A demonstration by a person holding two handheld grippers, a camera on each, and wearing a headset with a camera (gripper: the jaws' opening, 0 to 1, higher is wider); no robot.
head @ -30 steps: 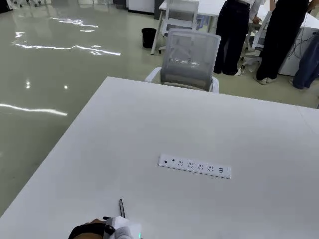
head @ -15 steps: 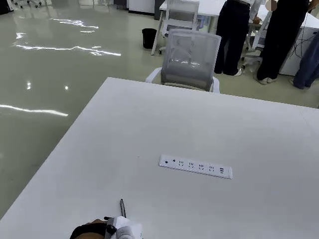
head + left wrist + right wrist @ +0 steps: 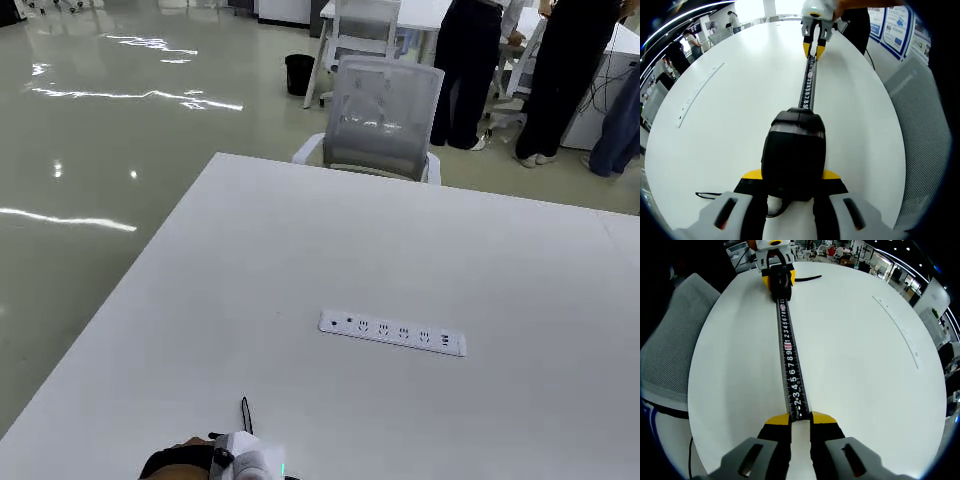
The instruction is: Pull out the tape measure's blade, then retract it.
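The left gripper (image 3: 792,175) has its jaws closed on the black tape measure case (image 3: 794,147), one yellow tip on each side of it; the case rests on the white table (image 3: 740,125). From the front of the case the blade (image 3: 808,85) runs straight and flat over the table top to the right gripper (image 3: 814,49); the right gripper's jaws are pressed together on the blade's end, and in the right gripper view the black blade with white numbers goes in between the two yellow tips.

In that view the blade leads away to the case in the left gripper at the far side. A thin black cable (image 3: 807,276) lies on the table just beside the left gripper. A long white power strip (image 3: 897,330) lies flat on the table, well apart from the blade and to one side of it. On the other side of the blade a grey mesh chair (image 3: 670,350) stands close to the table edge.

In the head view the power strip sits near the middle of the table; another mesh chair (image 3: 383,120) stands at the far edge; behind it are a black bin (image 3: 298,75) on the shiny floor and people (image 3: 470,70) standing at another desk. A hand (image 3: 172,463) is at the bottom edge of this view, with the cable on the table just beyond it.
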